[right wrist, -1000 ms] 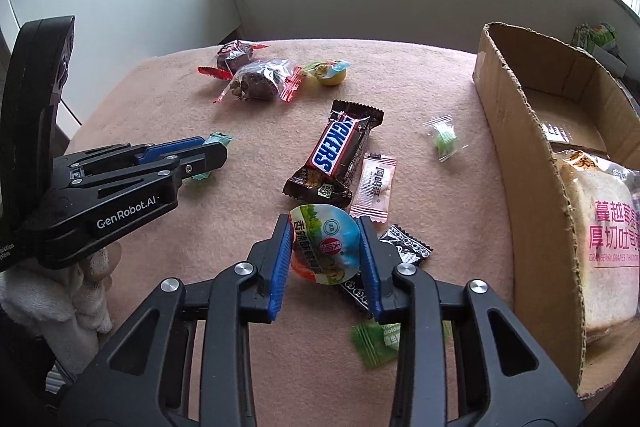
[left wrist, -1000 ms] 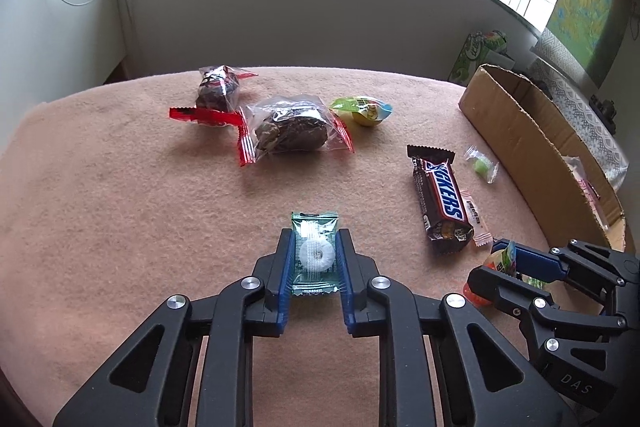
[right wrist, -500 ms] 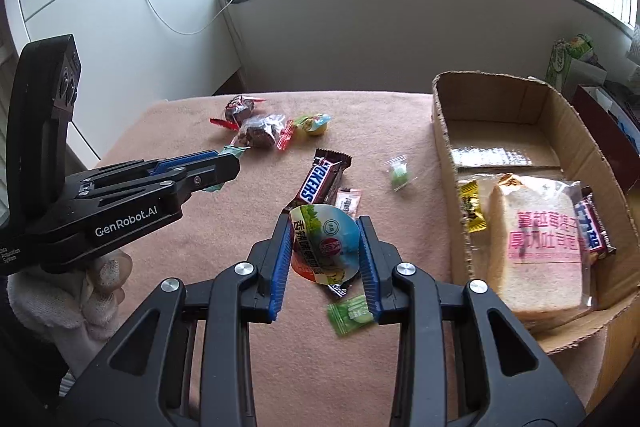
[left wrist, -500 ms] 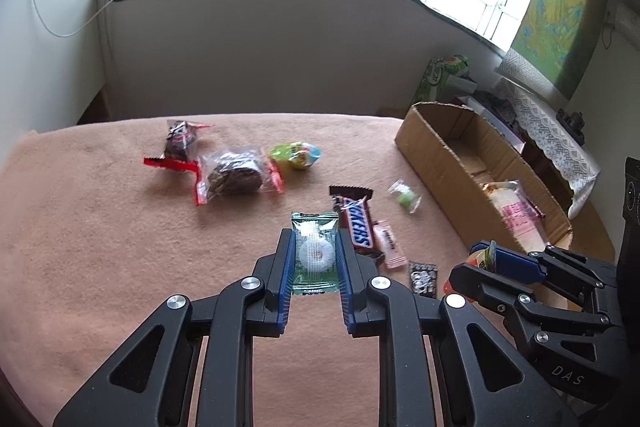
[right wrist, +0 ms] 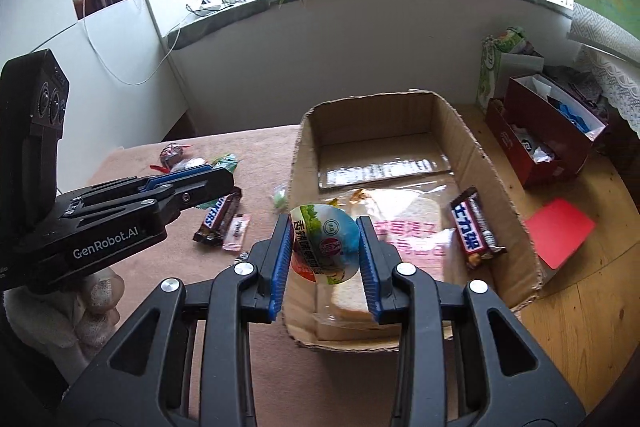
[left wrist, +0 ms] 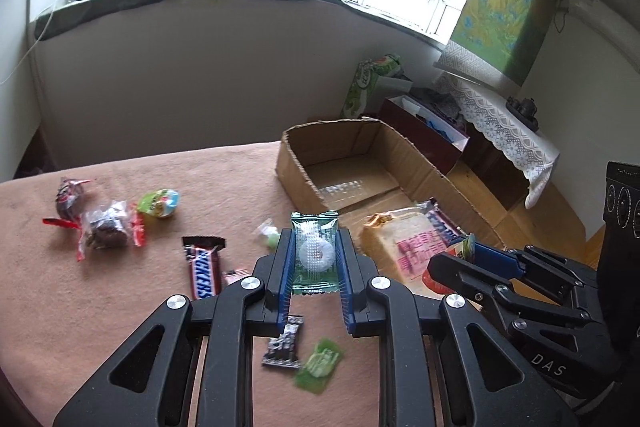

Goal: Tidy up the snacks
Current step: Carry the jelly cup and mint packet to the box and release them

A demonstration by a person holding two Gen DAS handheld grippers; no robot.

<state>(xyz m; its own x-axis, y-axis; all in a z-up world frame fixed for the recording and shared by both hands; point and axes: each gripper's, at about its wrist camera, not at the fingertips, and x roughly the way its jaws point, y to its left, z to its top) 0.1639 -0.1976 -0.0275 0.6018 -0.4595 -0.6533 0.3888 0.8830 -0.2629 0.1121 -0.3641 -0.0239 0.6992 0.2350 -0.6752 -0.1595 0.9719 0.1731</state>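
My left gripper [left wrist: 315, 239] is shut on a green-wrapped ring mint [left wrist: 315, 253], held in the air above the table's right part. My right gripper [right wrist: 325, 227] is shut on a round foil-lidded jelly cup [right wrist: 325, 250], over the near end of the cardboard box [right wrist: 486, 163]. That box holds a bag of sliced bread [right wrist: 416, 227] and a chocolate bar [right wrist: 472, 227]. In the left wrist view the right gripper [left wrist: 472, 251] reaches in from the right, beside the box [left wrist: 296, 171]. On the pink tablecloth [left wrist: 120, 307] lie a Snickers bar [left wrist: 203, 267] and several small sweets.
Two red-ended wrapped cakes [left wrist: 106, 227] and a yellow-green packet [left wrist: 159, 203] lie at the table's left. A black sachet [left wrist: 284, 345] and a green candy [left wrist: 320, 367] lie under my left gripper. A red box [right wrist: 548, 131] and a red card [right wrist: 560, 231] sit right of the cardboard box.
Both grippers have risen and swung right toward the cardboard box, each still holding its snack. The box interior with bread has come into view.
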